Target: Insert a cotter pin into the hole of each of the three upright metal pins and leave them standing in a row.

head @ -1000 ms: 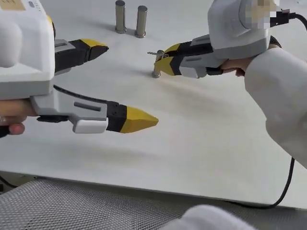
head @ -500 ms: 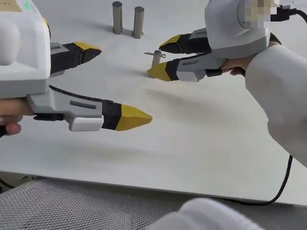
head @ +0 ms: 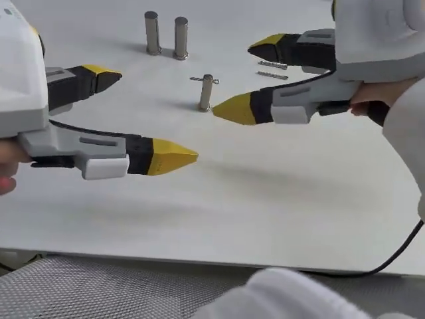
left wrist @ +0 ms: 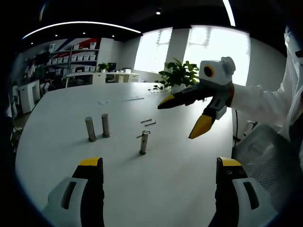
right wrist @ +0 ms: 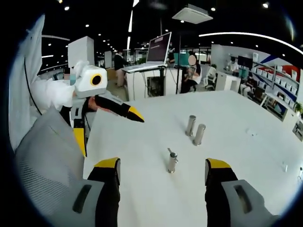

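Three upright metal pins stand on the white table point(head: 279, 186). Two bare pins point(head: 152, 32) point(head: 180, 38) are side by side at the back. The third pin point(head: 206, 93) stands nearer, with a cotter pin point(head: 201, 80) through its top hole. Two loose cotter pins point(head: 273, 64) point(head: 273, 75) lie flat further right. My right gripper point(head: 238, 78) is open just right of the third pin, touching nothing. My left gripper point(head: 147, 115) is open at the left, holding nothing. The third pin point(left wrist: 143, 142) point(right wrist: 172, 162) stands ahead of each gripper's open jaws.
The table's front edge point(head: 166, 256) runs along the bottom, with a mesh chair back point(head: 99, 286) below it. A black cable point(head: 392, 256) hangs from the right gripper over the table's right side. In the left gripper view, the bare pins point(left wrist: 90, 129) point(left wrist: 105, 125) stand left of the third.
My right gripper, shut on the cotter pin at the third pin a second ago, has opened and drawn back to the right. The cotter pin stays in the pin. The left gripper stays open.
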{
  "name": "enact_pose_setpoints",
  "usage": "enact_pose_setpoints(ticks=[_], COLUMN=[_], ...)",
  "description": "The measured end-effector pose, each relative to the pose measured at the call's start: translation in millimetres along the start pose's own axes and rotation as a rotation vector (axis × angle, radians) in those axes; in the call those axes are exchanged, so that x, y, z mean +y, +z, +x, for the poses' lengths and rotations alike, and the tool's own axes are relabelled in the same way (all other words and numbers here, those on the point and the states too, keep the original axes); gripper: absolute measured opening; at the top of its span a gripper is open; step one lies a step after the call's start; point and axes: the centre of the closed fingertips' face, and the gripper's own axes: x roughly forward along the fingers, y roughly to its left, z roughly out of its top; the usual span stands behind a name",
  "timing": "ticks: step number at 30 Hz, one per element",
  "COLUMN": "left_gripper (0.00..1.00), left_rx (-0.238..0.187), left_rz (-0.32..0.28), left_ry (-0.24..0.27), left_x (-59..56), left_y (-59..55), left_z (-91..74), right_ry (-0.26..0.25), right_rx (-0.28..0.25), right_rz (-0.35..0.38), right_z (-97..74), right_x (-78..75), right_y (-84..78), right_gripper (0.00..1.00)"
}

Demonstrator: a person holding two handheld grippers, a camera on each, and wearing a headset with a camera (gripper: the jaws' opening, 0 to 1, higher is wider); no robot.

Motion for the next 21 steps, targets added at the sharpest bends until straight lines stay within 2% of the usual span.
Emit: enact_pose_setpoints(ticks=[4,6,7,12,14,15,16,21], left_gripper=[0.99,0.99,0.99,0.99,0.99,0.99,0.99,0.99], left_rx=[0.008,0.014,0.016,0.013,0.013,0.018,0.022,0.017], left_rz=[-0.012,-0.018,-0.022,-0.037,-0.040,-0.042,-0.043,-0.060], left_ry=[0.002,0.000,-0.002,-0.001,0.004,0.012,0.018,0.037], left_x=[1.2,3.5,2.4,3.0,6.6,10.3,12.5,25.4], left_y=[-5.6,-11.7,-11.0,-8.9,-8.6,-10.1,-11.0,-10.5], left_z=[-0.7,-1.5,-1.7,-4.7,-6.5,-7.5,-8.0,-12.6], right_ry=[-0.030,-0.044,-0.051,-0.076,-0.088,-0.119,-0.119,-0.116], right_rx=[-0.041,-0.015,0.000,0.020,0.046,0.078,0.076,0.073], right_rz=[0.069,0.139,0.155,0.195,0.195,0.177,0.175,0.214], right_z=[-14.1,-20.6,-24.1,-38.4,-43.5,-48.5,-49.2,-52.7], right_x=[1.3,1.3,1.3,5.7,6.5,3.3,-0.3,3.4], right_y=[0.2,-10.7,-16.6,-30.2,-36.6,-43.2,-45.2,-48.8], right_gripper=[0.85,0.87,0.89,0.94,0.99,0.98,0.98,0.98])
